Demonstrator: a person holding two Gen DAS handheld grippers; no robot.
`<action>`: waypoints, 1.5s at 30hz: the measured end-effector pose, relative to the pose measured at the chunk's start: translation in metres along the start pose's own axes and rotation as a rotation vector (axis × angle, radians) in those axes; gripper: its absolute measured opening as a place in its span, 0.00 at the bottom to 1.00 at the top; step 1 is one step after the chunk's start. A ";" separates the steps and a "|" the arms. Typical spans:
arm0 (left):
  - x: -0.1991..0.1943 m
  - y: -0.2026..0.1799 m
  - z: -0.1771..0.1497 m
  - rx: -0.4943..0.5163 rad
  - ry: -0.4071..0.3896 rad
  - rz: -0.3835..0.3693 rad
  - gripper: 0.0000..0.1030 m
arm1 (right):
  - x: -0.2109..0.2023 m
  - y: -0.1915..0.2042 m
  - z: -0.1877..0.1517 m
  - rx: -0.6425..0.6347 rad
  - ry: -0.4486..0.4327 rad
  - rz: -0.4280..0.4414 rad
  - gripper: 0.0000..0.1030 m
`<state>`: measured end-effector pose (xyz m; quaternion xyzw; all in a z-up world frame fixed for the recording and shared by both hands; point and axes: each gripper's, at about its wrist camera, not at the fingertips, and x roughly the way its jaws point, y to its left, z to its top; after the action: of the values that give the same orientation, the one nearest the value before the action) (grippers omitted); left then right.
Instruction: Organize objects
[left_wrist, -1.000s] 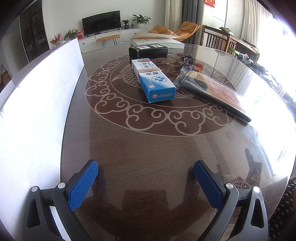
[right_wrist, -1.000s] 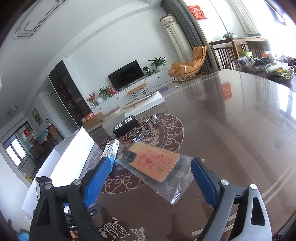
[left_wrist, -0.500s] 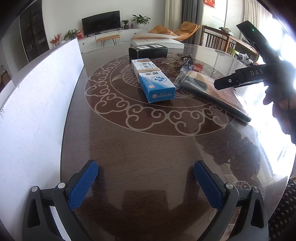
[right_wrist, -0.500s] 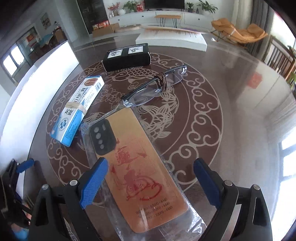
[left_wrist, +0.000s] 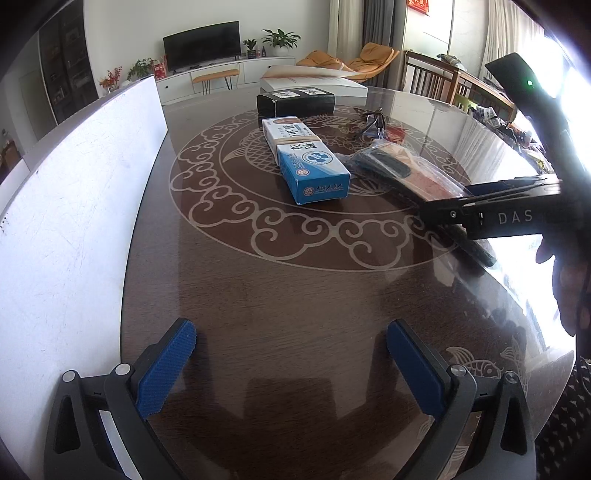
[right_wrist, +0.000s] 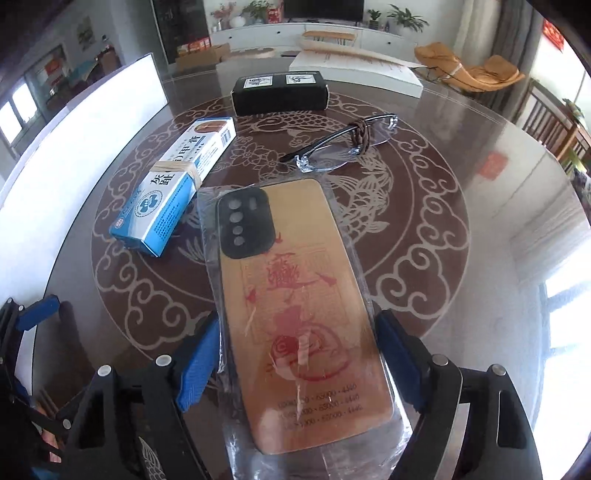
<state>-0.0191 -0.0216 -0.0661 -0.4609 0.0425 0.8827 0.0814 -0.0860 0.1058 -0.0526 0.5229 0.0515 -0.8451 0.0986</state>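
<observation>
An orange phone case in a clear plastic bag (right_wrist: 299, 306) lies flat on the dark round table; it also shows in the left wrist view (left_wrist: 413, 173). My right gripper (right_wrist: 299, 362) is open, with a blue pad on each side of the case's near half; contact cannot be judged. A blue and white box (right_wrist: 177, 188) with a rubber band, a pair of glasses (right_wrist: 343, 147) and a black box (right_wrist: 279, 92) lie beyond. My left gripper (left_wrist: 291, 365) is open and empty over bare table, well short of the blue box (left_wrist: 306, 162).
A tall white board (left_wrist: 66, 206) stands along the table's left side. A flat white box (right_wrist: 358, 70) lies at the far edge. The table's rim (left_wrist: 535, 306) curves close on the right. Chairs and living-room furniture stand beyond.
My right gripper has tipped down and moved forward and lower over the phone case, so its pads now flank the case. It has come into the left wrist view. My left gripper has not moved.
</observation>
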 end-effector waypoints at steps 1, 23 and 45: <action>0.000 0.000 0.000 0.000 0.000 0.000 1.00 | -0.004 -0.001 -0.009 0.022 -0.010 -0.018 0.78; 0.005 -0.001 0.008 -0.013 0.056 0.009 1.00 | -0.042 -0.003 -0.080 0.233 -0.128 -0.168 0.79; 0.043 -0.013 0.068 -0.012 0.291 0.007 1.00 | -0.041 -0.003 -0.080 0.234 -0.129 -0.166 0.80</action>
<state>-0.0953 0.0060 -0.0625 -0.5845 0.0501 0.8069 0.0688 0.0010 0.1281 -0.0518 0.4694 -0.0107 -0.8824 -0.0302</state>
